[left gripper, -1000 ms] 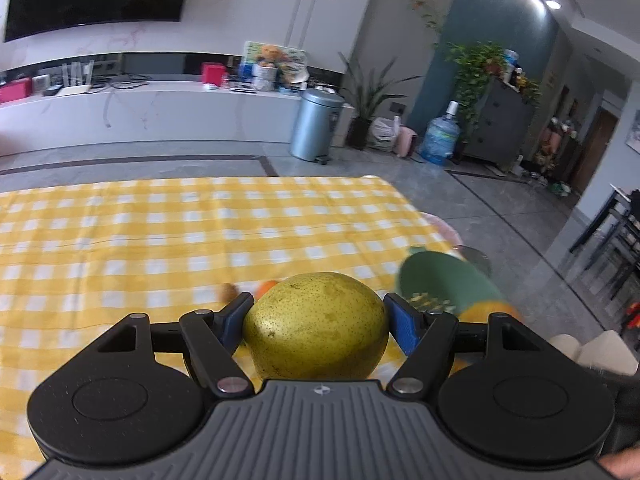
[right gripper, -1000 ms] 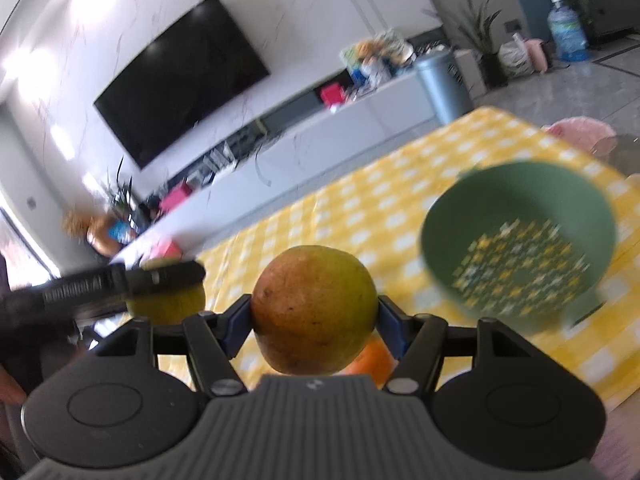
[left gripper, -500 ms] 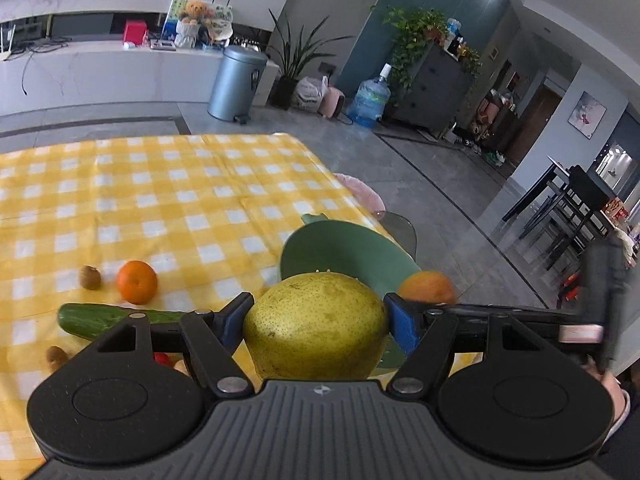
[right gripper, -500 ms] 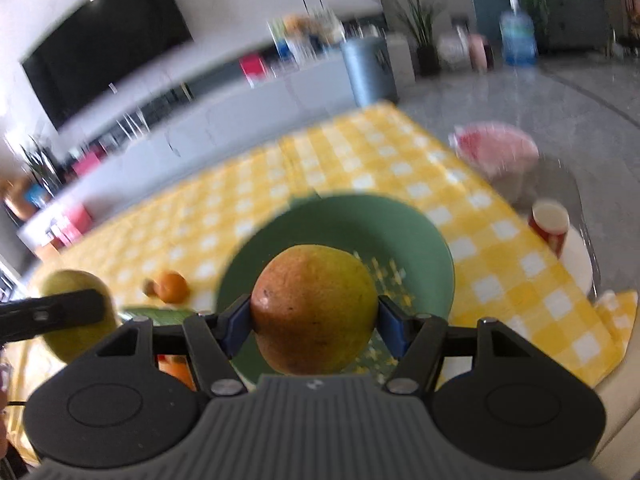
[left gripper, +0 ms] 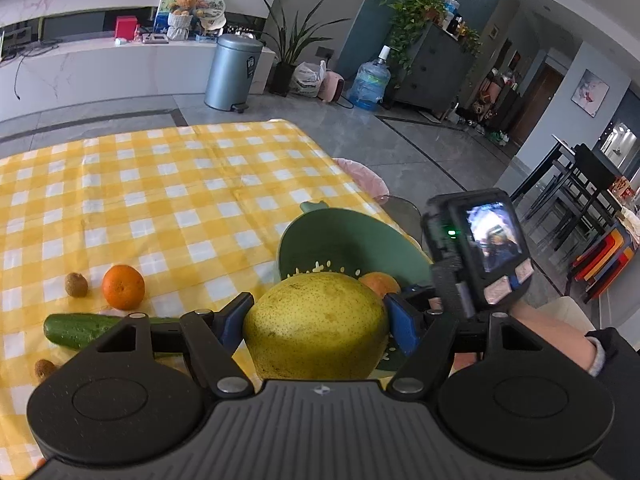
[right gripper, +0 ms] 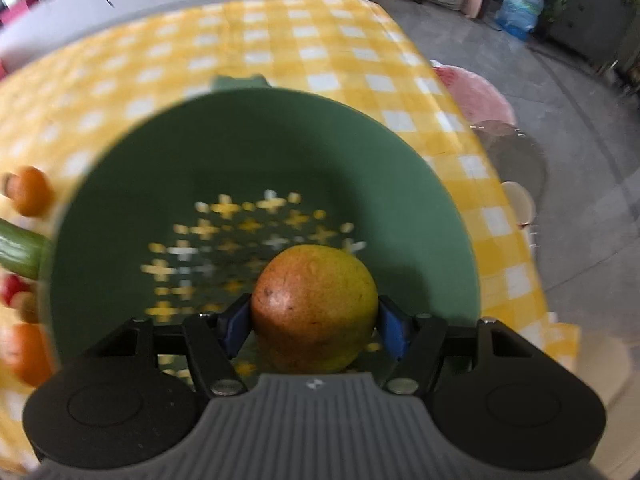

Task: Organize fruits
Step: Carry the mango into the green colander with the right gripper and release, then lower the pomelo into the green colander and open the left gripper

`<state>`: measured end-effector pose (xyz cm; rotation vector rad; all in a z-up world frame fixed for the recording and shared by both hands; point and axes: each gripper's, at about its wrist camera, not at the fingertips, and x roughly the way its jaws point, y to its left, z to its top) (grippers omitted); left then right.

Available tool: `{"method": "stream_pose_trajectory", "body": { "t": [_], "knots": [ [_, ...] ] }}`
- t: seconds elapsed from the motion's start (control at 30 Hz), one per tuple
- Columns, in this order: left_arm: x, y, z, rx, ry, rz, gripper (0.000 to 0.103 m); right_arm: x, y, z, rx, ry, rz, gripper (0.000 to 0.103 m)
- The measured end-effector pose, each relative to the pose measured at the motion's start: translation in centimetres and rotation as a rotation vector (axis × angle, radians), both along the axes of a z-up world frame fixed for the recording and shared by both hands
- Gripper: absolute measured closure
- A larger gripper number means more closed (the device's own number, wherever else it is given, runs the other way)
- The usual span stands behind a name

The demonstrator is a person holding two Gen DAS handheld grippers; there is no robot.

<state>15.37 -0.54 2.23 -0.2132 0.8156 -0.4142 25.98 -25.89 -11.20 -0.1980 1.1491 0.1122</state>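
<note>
My left gripper (left gripper: 318,322) is shut on a yellow-green pear (left gripper: 316,322) and holds it above the table, just left of the green perforated bowl (left gripper: 340,240). My right gripper (right gripper: 314,322) is shut on a red-yellow mango (right gripper: 314,308) and holds it low inside the green bowl (right gripper: 240,148). The mango also shows in the left wrist view (left gripper: 378,282) over the bowl. An orange (left gripper: 123,287), two kiwis (left gripper: 76,285) and a cucumber (left gripper: 76,330) lie on the yellow checked cloth (left gripper: 160,184).
In the right wrist view an orange (right gripper: 28,190), the cucumber end (right gripper: 20,250) and another orange (right gripper: 28,354) lie left of the bowl. The table's right edge (right gripper: 516,220) is close to the bowl, with a pink stool (right gripper: 476,92) beyond it.
The right gripper has moved down and forward with the mango into the green bowl. The left gripper with the pear has shifted slightly and the right gripper's camera now fills its right side.
</note>
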Motion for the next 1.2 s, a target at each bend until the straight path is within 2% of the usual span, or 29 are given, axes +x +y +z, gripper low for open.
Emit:
{"method": "stream_pose_trajectory", "body": {
  "t": [0.2, 0.3, 0.33, 0.43, 0.47, 0.53, 0.63, 0.77, 0.87, 0.97, 1.0, 1.07, 1.2],
  "knots": [
    [-0.3, 0.1, 0.0, 0.034, 0.004, -0.004, 0.021, -0.1, 0.9, -0.4, -0.095, 0.014, 0.054, 0.041],
    [-0.2, 0.1, 0.3, 0.025, 0.008, 0.005, 0.021, -0.3, 1.0, -0.2, -0.11, 0.022, 0.062, 0.039],
    [-0.1, 0.1, 0.5, 0.019, 0.013, 0.002, 0.021, -0.3, 0.9, 0.0, -0.118, 0.023, 0.056, 0.036],
    [0.3, -0.5, 0.9, 0.045, 0.006, -0.003, 0.021, -0.9, 0.6, 1.9, -0.102, -0.04, 0.059, 0.018],
    [0.4, -0.9, 1.1, 0.058, 0.001, -0.005, 0.021, -1.3, 0.3, 2.7, -0.086, -0.058, 0.06, 0.018],
    [0.6, -1.6, 1.3, 0.076, -0.003, -0.018, 0.021, -2.3, -0.8, 4.8, -0.042, -0.111, 0.044, 0.018],
    [1.3, -3.0, 1.6, 0.084, -0.007, -0.036, 0.021, -4.5, -3.6, 8.0, 0.071, -0.207, -0.039, 0.018],
    [2.6, -5.5, 1.2, 0.108, -0.011, -0.056, 0.021, -8.8, -8.5, 10.5, 0.262, -0.323, -0.25, 0.018],
    [4.0, -7.5, 0.4, 0.155, 0.022, -0.048, 0.021, -11.2, -10.2, 9.7, 0.333, -0.347, -0.319, 0.022],
    [5.4, -9.1, -0.7, 0.204, 0.08, -0.065, 0.021, -13.1, -12.2, 7.7, 0.461, -0.332, -0.391, 0.029],
    [5.9, -9.7, -1.2, 0.228, 0.106, -0.056, 0.021, -13.9, -12.8, 7.4, 0.505, -0.36, -0.417, 0.031],
    [6.5, -10.6, -2.0, 0.268, 0.134, -0.052, 0.021, -15.1, -13.2, 6.8, 0.546, -0.402, -0.424, 0.031],
    [7.7, -11.7, -4.0, 0.332, 0.196, -0.031, 0.021, -15.6, -13.7, 6.1, 0.598, -0.408, -0.414, 0.025]
  ]
}}
